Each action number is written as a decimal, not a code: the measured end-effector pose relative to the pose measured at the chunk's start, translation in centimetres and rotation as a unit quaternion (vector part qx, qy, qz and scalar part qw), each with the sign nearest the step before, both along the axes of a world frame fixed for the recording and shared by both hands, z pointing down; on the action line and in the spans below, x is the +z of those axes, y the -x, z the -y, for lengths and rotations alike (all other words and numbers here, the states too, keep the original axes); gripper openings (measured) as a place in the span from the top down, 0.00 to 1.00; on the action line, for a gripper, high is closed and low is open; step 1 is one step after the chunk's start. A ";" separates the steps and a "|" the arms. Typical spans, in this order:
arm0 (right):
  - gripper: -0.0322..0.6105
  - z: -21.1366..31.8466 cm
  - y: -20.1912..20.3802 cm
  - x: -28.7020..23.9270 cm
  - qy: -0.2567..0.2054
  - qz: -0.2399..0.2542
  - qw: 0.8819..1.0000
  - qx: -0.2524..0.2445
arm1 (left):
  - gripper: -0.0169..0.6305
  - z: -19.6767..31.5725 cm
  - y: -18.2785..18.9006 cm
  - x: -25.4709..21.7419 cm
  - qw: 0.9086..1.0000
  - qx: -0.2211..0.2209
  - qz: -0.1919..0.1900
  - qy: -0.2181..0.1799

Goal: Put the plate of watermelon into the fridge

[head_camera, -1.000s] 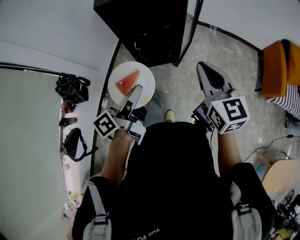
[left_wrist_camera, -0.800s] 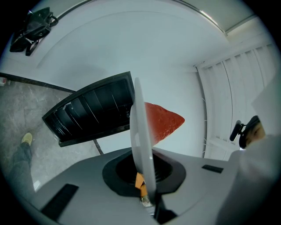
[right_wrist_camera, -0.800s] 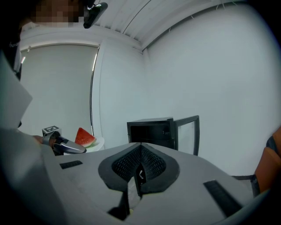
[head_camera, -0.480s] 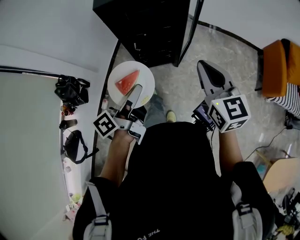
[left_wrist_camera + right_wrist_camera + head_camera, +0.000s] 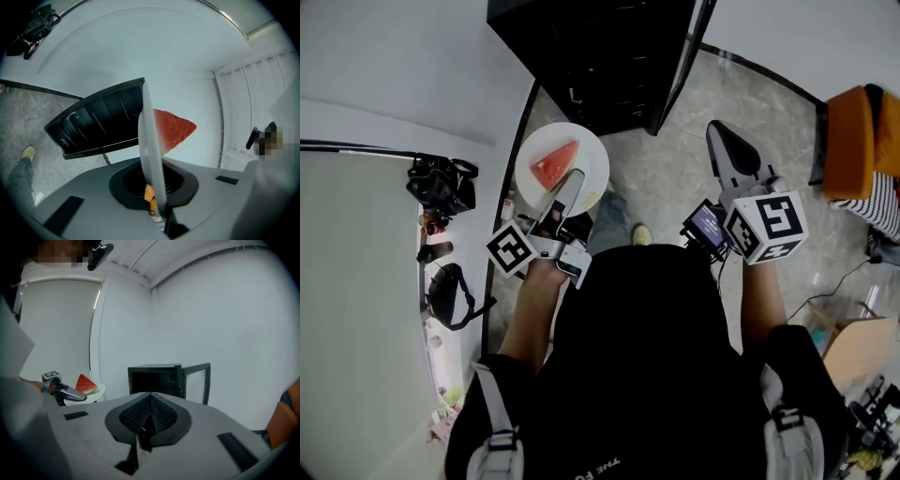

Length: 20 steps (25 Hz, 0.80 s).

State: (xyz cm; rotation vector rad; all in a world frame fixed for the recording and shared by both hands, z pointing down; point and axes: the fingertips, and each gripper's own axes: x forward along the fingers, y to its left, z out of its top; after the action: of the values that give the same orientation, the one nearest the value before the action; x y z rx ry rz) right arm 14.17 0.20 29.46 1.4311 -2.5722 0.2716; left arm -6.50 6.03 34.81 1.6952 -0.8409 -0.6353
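Observation:
A white plate (image 5: 589, 155) carries a red wedge of watermelon (image 5: 555, 165). My left gripper (image 5: 569, 185) is shut on the plate's near rim and holds it in the air in front of the black fridge (image 5: 600, 56), whose glass door (image 5: 682, 61) stands open. In the left gripper view the plate (image 5: 149, 140) is edge-on between the jaws, with the watermelon (image 5: 174, 131) to its right and the fridge (image 5: 93, 124) beyond. My right gripper (image 5: 724, 142) is shut and empty, right of the door. In the right gripper view the fridge (image 5: 154, 378) is ahead and the plate (image 5: 97, 391) at left.
A white wall and a ledge with a black camera bag (image 5: 441, 183) run along the left. An orange seat (image 5: 855, 131) stands at the far right and a cardboard box (image 5: 855, 352) at the lower right. The person's shoe (image 5: 641, 232) is on the stone floor.
My right gripper has drifted a little to the right. The left gripper and the plate have stayed where they were.

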 end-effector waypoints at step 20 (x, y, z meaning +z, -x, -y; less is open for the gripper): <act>0.94 13.8 5.9 3.5 0.058 -0.021 0.998 -0.008 | 0.94 13.9 3.7 3.1 0.999 0.023 -0.015 0.031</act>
State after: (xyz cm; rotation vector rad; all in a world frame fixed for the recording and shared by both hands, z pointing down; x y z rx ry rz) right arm 8.30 -13.56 32.97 1.3618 -2.4888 0.3765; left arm -10.23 -7.87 37.89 1.6406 -0.7913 -0.5966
